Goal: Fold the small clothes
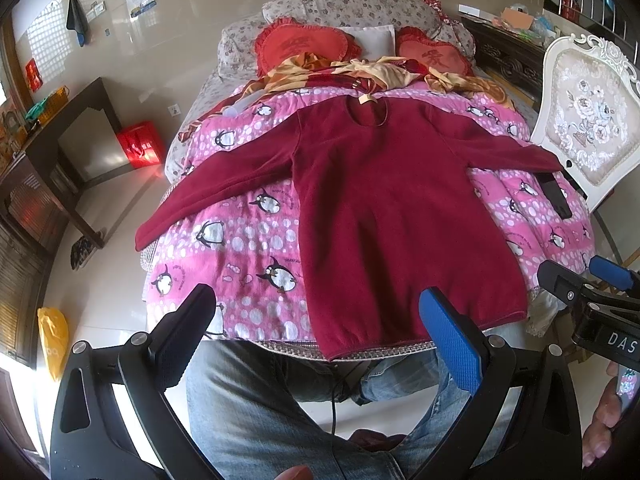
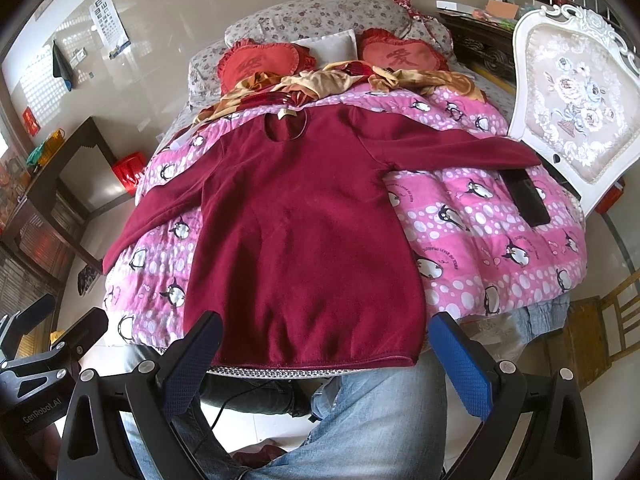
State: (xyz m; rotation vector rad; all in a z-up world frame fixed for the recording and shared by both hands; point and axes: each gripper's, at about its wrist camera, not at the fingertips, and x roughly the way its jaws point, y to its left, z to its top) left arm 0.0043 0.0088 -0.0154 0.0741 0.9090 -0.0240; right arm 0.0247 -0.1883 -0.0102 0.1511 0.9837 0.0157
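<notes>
A dark red long-sleeved top (image 1: 384, 208) lies flat on the pink penguin quilt (image 1: 248, 236), neck away from me, both sleeves spread out to the sides, hem at the near bed edge. It also shows in the right wrist view (image 2: 304, 240) on the quilt (image 2: 480, 232). My left gripper (image 1: 320, 312) is open and empty, held above the hem's left part. My right gripper (image 2: 326, 340) is open and empty, held above the hem; it also shows at the right edge of the left wrist view (image 1: 576, 280).
A black phone-like slab (image 2: 526, 204) lies on the quilt by the right sleeve's cuff. A white ornate chair (image 2: 576, 108) stands right of the bed. Red heart cushions (image 2: 256, 64) and crumpled yellow cloth (image 2: 332, 80) lie at the far end. A dark desk (image 1: 76, 152) stands left.
</notes>
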